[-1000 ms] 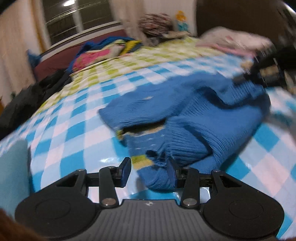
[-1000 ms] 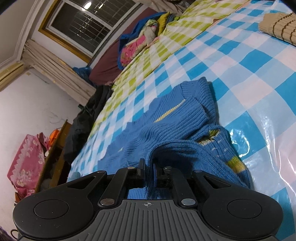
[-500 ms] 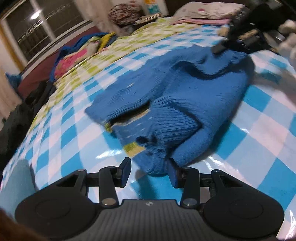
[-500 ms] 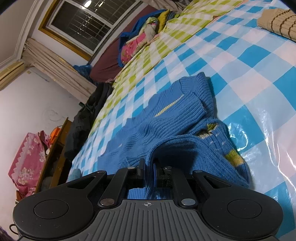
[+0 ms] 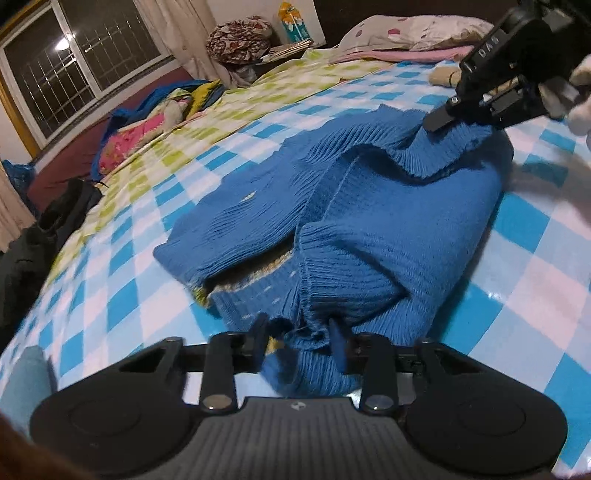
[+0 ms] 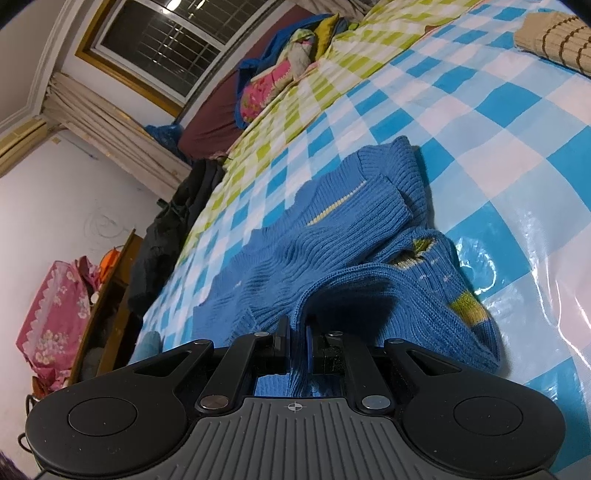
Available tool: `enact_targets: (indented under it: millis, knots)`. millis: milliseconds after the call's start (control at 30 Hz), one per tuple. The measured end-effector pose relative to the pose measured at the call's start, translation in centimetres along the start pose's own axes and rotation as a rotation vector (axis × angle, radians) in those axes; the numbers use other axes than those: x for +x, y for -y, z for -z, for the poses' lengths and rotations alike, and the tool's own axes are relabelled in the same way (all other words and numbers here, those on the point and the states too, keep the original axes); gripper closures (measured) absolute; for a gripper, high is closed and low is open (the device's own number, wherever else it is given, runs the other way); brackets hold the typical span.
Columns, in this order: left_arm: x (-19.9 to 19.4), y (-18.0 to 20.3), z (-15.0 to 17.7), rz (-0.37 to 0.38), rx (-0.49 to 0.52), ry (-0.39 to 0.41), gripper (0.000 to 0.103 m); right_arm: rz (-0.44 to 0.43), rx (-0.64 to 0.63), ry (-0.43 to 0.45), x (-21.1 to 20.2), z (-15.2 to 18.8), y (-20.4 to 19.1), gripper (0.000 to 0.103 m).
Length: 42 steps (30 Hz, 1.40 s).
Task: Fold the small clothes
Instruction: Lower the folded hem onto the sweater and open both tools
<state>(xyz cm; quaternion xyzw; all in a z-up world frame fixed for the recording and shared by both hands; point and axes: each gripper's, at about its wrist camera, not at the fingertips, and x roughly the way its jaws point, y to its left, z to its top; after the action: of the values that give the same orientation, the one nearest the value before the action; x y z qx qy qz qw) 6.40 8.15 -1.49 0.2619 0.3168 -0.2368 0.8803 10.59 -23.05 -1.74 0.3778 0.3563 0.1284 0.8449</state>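
A small blue knit sweater (image 5: 369, 229) with yellow-green trim lies rumpled on the blue-and-white checked bed cover (image 5: 140, 306). My left gripper (image 5: 299, 341) is open, its fingers on either side of the sweater's near edge. My right gripper (image 6: 296, 341) is shut on a fold of the sweater (image 6: 332, 258) and holds it slightly raised. In the left wrist view the right gripper (image 5: 439, 120) shows at the upper right, pinching the sweater's far edge.
A folded tan striped garment (image 6: 557, 44) lies at the far right of the bed. Pink and blue bedding (image 5: 147, 125) is heaped by the window. Dark clothes (image 5: 44, 236) hang off the bed's left edge. Pillows (image 5: 413, 33) lie at the head.
My left gripper has moved forward, so the sweater's near edge now sits between its open fingers. My right gripper has kept its hold on the fold.
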Motion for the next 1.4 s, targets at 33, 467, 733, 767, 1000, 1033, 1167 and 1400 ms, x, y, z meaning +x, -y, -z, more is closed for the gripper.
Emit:
enact_targets:
  millis: [33, 467, 733, 767, 1000, 1033, 1167, 1400]
  knots:
    - [0.1, -0.2, -0.1, 0.007, -0.013, 0.007, 0.081, 0.0, -0.001, 0.001, 0.0, 0.0, 0.0, 0.093]
    - [-3.0, -6.6, -3.7, -0.015, -0.415, 0.241, 0.089, -0.084, -0.07, 0.115, -2.1, -2.3, -2.1, 0.096]
    - [-1.6, -12.0, -7.2, -0.099, -0.518, 0.372, 0.091, -0.135, -0.058, 0.239, -1.9, -6.6, -3.5, 0.096]
    - [-1.0, -12.3, -7.5, -0.101, -0.523, 0.368, 0.091, -0.135, -0.048, 0.248, -1.6, -7.0, -3.4, 0.096]
    - [4.8, -12.7, -6.7, -0.143, -0.564, 0.25, 0.091, 0.002, -0.01, 0.253, 3.4, -8.7, -0.7, 0.096]
    - [5.4, -12.7, -6.2, -0.154, -0.574, 0.223, 0.091, 0.026, -0.004, 0.246, 3.9, -8.8, -0.3, 0.092]
    - [5.6, -12.7, -4.5, -0.148, -0.636, 0.154, 0.077, 0.04, 0.038, 0.216, 4.1, -8.7, 1.0, 0.086]
    - [3.9, -11.5, -2.7, -0.153, -0.676, 0.159, 0.056, 0.085, -0.097, 0.295, 2.0, -8.2, 0.3, 0.062]
